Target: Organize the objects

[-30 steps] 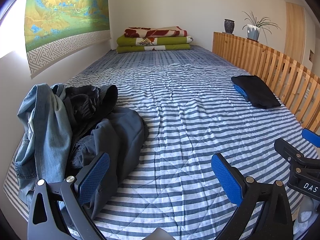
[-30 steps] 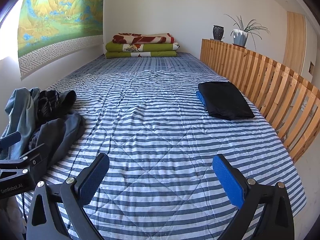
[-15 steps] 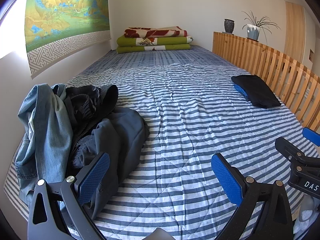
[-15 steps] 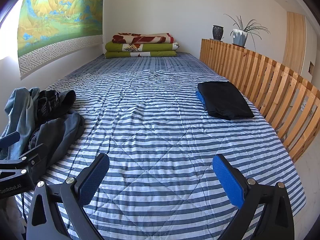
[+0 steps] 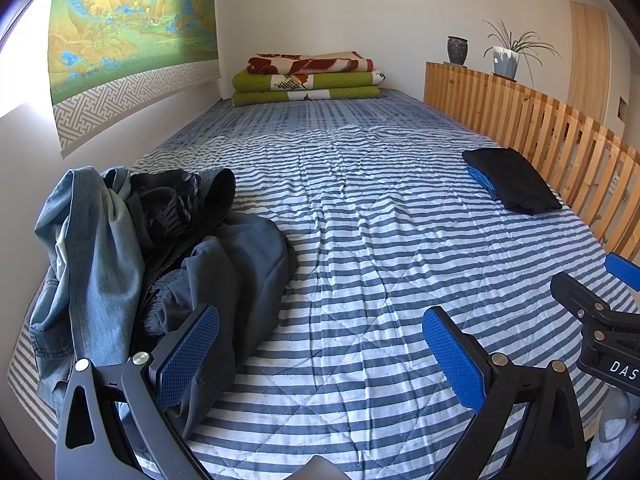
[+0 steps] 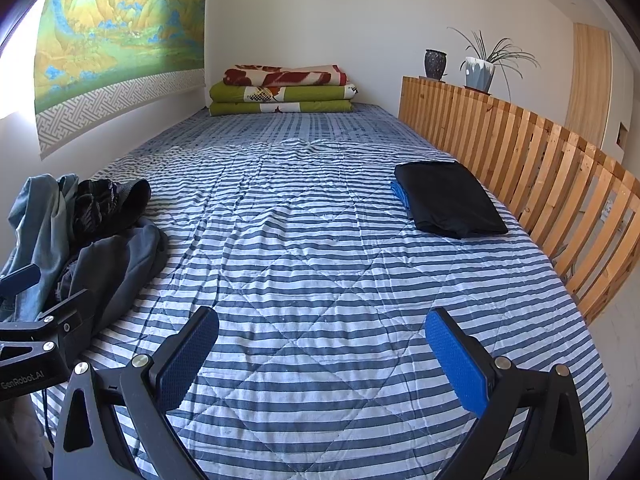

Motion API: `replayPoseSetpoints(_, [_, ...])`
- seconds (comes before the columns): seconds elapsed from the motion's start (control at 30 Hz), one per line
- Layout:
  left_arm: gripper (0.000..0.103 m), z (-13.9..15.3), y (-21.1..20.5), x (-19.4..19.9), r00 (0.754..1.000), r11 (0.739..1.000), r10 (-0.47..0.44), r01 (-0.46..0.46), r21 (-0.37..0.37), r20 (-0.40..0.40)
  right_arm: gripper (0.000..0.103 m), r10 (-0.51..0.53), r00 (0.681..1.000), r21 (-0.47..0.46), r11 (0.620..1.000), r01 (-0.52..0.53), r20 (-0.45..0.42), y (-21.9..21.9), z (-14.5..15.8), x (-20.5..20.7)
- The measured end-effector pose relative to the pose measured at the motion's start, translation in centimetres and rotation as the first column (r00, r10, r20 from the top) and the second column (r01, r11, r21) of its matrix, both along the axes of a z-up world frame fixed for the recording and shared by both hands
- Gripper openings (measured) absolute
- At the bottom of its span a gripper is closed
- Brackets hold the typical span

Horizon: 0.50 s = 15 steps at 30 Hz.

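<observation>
Both grippers hang low over the near end of the bed, side by side, and neither has anything between its fingers: the left gripper [image 5: 320,356] and the right gripper [image 6: 322,356] each stand spread wide, blue pads well apart, above bare bedspread. The placing looks like a starting stance, with the left one just beside the pile of clothes [image 5: 160,248] (a faded denim jacket, something black and knitted, a grey-blue garment slumped in front) heaped against the wall on the left edge. That pile is probably the work to be done, since on the far right, near the wooden railing [image 6: 520,160], a black folded garment [image 6: 448,198] already lies flat on something blue, as if that were the finished stack. The striped quilt [image 6: 320,240] between them is wrinkled but free for spreading a garment out. At the head of the bed lie folded blankets [image 5: 308,78]; a landscape hanging [image 5: 132,28] covers the left wall, and a potted plant [image 6: 480,66] sits on the railing.
</observation>
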<state>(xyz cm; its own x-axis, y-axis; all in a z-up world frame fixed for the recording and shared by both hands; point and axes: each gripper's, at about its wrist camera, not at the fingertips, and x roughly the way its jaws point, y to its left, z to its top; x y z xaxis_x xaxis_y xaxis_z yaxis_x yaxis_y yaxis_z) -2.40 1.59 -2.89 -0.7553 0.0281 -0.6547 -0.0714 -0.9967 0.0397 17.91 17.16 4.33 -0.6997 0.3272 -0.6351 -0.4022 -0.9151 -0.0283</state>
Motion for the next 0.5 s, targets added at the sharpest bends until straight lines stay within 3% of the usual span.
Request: replayPoseSetpoints(0.5, [0.103, -0.13, 0.13, -0.07, 1.000, 1.000, -0.009, 0.009, -0.002, 0.001, 0.101, -0.003, 1.000, 0.002, 1.000, 0.003, 0.001, -0.04, -0.09, -0.02])
